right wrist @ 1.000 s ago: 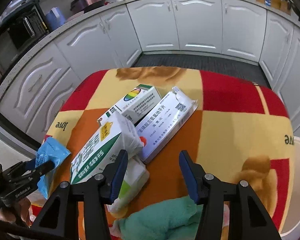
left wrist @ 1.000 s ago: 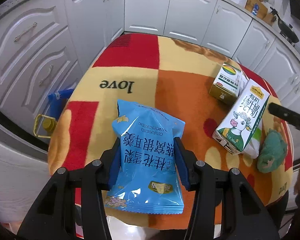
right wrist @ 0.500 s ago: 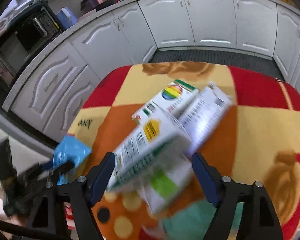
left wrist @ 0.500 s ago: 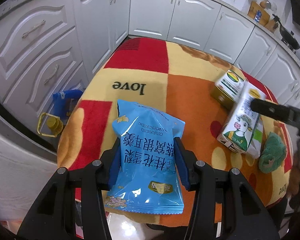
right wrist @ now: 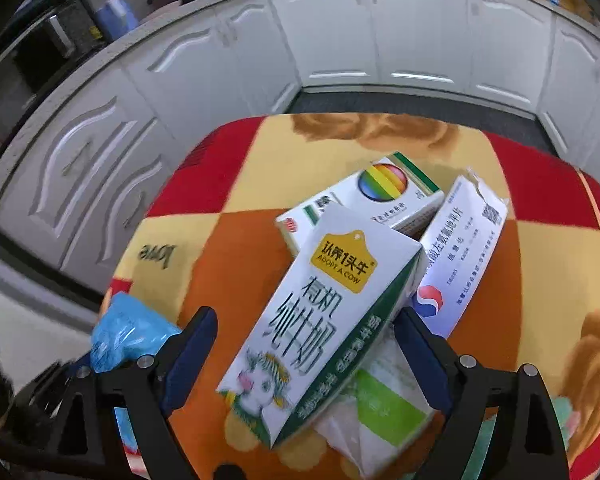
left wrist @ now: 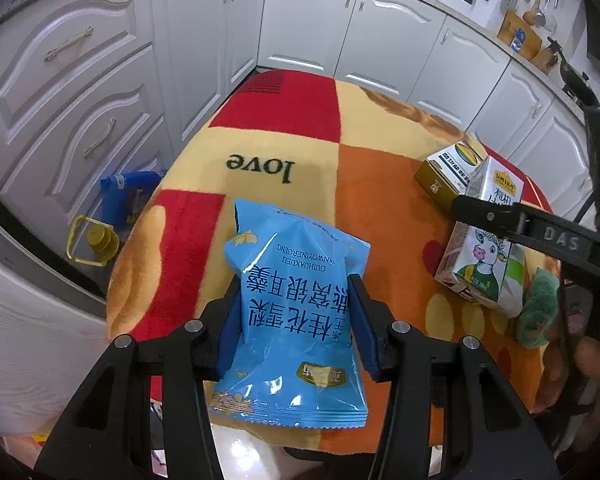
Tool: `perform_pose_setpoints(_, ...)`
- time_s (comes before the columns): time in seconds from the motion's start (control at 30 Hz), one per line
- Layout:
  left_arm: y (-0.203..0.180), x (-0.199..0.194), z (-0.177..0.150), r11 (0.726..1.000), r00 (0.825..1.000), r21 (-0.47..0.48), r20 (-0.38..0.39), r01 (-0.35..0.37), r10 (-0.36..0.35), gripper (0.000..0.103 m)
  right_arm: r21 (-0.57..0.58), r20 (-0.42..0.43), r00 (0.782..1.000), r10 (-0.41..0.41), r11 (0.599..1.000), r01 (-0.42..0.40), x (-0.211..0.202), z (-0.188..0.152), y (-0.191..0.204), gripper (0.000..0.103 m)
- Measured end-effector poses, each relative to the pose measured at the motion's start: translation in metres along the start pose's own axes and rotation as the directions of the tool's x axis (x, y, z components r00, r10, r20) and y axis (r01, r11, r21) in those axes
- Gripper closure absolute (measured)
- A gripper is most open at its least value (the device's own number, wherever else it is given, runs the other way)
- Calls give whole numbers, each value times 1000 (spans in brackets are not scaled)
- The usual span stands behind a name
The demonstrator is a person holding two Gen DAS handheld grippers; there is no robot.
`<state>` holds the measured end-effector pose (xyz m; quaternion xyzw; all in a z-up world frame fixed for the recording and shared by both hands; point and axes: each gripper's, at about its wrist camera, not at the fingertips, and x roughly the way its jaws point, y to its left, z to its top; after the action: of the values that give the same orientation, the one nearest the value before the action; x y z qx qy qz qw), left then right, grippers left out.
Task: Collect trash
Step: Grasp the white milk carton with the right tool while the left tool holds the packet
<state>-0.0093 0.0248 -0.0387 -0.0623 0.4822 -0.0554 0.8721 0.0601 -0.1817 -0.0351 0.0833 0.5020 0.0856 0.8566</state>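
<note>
Milk carton [right wrist: 324,320] is the thing at stake: it leans tilted across a soft tissue pack [right wrist: 380,408] on the patterned table cover [right wrist: 236,248], with a rainbow-marked box [right wrist: 372,196] and a long white medicine box [right wrist: 460,256] touching or crowding its far end. The right gripper [right wrist: 304,348] straddles the carton, its jaws opening wide, the blue pads clear of both sides, so nothing is gripped yet. Closing from here could go badly in several ways. The carton rests on a yielding pack, so a squeeze may tip or roll it instead of catching it; a pad may snag the tissue pack underneath and drag it along; a nudge could shove the neighbouring boxes toward the table edge. The left gripper [left wrist: 296,316] is partly closed on a blue snack bag [left wrist: 296,308], held out past the table's near edge. That bag is slick and puffy, so it may slide out if the hand jolts.
</note>
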Motion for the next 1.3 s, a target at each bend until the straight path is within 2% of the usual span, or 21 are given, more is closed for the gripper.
perform_pose_setpoints(0.07, 0, 0, 0, 1000, 1000, -2, 1, 3, -3, 56, -8, 12, 1000, -2, 1000, 2, -2, -3, -2, 22)
perform_pose_setpoints(0.1, 0, 0, 0, 1000, 1000, -4, 1, 8, -8, 56, -27, 9, 1000, -6, 1000, 6, -3, -4, -1, 29)
perform_pose_setpoints(0.27, -4, -1, 3, 999, 999, -15, -2, 37, -37, 56, -138, -13, 999, 52, 989, -53, -33, -10, -1, 33)
perform_pose_setpoints(0.43, -13, 0, 5, 999, 999, 4, -2, 39, -39, 56, -191, -117, 985, 126, 970, -147, -59, -16, -9, 36)
perform_pose_setpoints(0.7, -22, 13, -1, 999, 998, 5, -40, 42, -41, 56, -196, -130, 987, 98, 973, -122, -41, -21, -10, 37)
perform_pose_setpoints(0.77, -24, 13, -1, 999, 999, 8, -38, 39, -39, 56, -162, -95, 992, 85, 982, -100, -37, -18, -11, 36)
perform_pose_setpoints(0.83, -25, 12, 0, 999, 999, 9, -27, 31, -30, 56, -138, -48, 996, 81, 987, -87, -35, -19, -10, 30)
perform_pose_setpoints(0.93, -23, 10, 0, 1000, 1000, 10, -21, 19, -19, 56, -140, -44, 994, 104, 984, -109, -28, -26, -5, 27)
perform_pose_setpoints(1.03, -20, 9, -1, 1000, 1000, 9, -14, 1, -1, 56, -155, -18, 998, 63, 986, -65, -23, -35, 0, 26)
perform_pose_setpoints(1.13, -13, 8, -2, 1000, 1000, -3, -11, -7, 7, 56, -139, 3, 995, 99, 985, -98, -24, -33, 1, 26)
perform_pose_setpoints(1.23, -8, 9, -3, 1000, 1000, -18, -12, -15, 15, 56, -106, 1, 997, 75, 992, -75, -19, -28, -2, 25)
perform_pose_setpoints(1.3, -7, 11, -3, 1000, 1000, -27, -15, -12, 11, 56, -75, -8, 995, 100, 992, -101, -12, -24, -2, 24)
